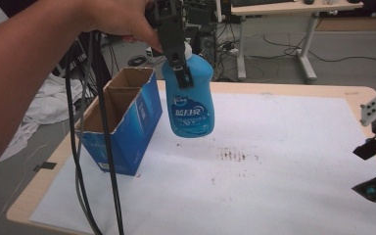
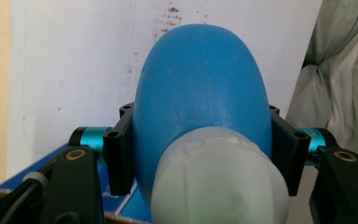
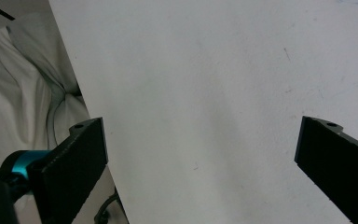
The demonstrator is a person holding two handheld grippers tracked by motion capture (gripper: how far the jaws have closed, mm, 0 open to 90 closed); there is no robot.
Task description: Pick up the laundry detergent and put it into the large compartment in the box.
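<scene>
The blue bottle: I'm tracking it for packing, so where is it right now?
High view, left of centre: the blue bottle hangs above the white sheet, gripped near its neck by the left gripper, just right of the open blue box.

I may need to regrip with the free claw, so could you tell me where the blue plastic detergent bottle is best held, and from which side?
Grip the blue plastic detergent bottle at its narrow shoulder below the white cap, coming from above. There the left claw pinches it across the sides, and it hangs upright; the body widens below.
</scene>
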